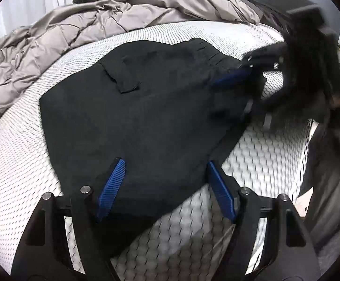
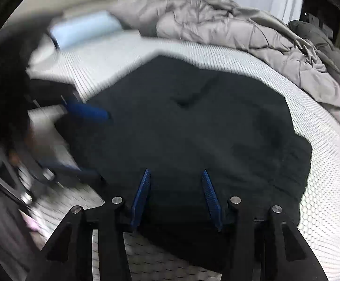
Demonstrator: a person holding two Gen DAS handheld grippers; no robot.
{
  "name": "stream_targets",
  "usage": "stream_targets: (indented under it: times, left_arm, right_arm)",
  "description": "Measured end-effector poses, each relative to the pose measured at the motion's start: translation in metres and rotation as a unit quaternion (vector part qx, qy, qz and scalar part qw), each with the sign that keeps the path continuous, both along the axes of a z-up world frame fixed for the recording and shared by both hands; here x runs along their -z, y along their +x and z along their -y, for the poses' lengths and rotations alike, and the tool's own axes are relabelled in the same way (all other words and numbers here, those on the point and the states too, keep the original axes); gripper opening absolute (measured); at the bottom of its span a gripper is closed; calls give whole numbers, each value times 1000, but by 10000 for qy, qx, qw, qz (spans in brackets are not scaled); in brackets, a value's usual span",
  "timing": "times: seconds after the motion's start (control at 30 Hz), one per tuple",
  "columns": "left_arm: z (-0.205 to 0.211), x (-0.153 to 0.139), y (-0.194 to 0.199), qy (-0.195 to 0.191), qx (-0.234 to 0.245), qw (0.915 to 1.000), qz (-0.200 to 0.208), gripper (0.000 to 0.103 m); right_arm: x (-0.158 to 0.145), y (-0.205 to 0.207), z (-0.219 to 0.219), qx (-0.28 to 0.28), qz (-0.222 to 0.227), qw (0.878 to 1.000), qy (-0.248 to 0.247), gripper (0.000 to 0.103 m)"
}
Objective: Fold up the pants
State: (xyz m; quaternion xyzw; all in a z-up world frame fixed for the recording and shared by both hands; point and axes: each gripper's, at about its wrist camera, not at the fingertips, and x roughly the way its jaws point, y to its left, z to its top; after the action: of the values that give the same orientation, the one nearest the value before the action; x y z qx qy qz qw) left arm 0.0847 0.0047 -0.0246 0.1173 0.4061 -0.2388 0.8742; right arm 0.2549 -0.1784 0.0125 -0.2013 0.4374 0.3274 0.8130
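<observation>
We saw the black pants [image 1: 146, 107] lying flat on the bed [image 1: 263, 154]. Our left gripper [image 1: 165, 187] and right gripper [image 2: 177, 199] both hung over the pants' near edge, fingers apart, holding nothing.

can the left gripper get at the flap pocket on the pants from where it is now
Probably yes. The left gripper is open over the near edge of the black pants, and the flap pocket lies farther up on flat, uncovered cloth. The right gripper sits off to the side, not between.

R hand-held gripper [image 1: 252, 86] blurred, pants [image 2: 193, 128] edge smeared, pillow [image 2: 85, 29] fuzzy
</observation>
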Motion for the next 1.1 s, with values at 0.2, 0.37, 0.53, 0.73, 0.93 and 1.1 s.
stream_targets:
  times: [0.2, 0.37, 0.53, 0.73, 0.93, 1.1]
  left_arm:
    - [-31, -3, -22, 101, -12, 9999, 1, 70]
    - [-70, -34, -9, -964, -394, 9946, 46, 74]
    - [-103, -16, 30, -1485, -1825, 9710, -425, 75]
    - [-107, 12, 45, -1748, -2057, 9569, -1071, 48]
    - [-116, 3, 63, -1609, -2201, 9577, -916, 41]
    - [-102, 1, 77, -1407, -2249, 9614, -731, 42]
  right_arm:
    - [-25, 5, 83, 676, -60, 9970, 377, 50]
    - [-42, 14, 131, 1322, -192, 9846, 1127, 55]
    - [-32, 46, 146, 1882, -980, 9537, 2133, 55]
    - [0, 87, 120, 2025, -1469, 9505, 1844, 53]
    - [-2, 70, 118, 1913, -1490, 9518, 1881, 35]
    - [-2, 56, 118, 1867, -1316, 9549, 1899, 35]
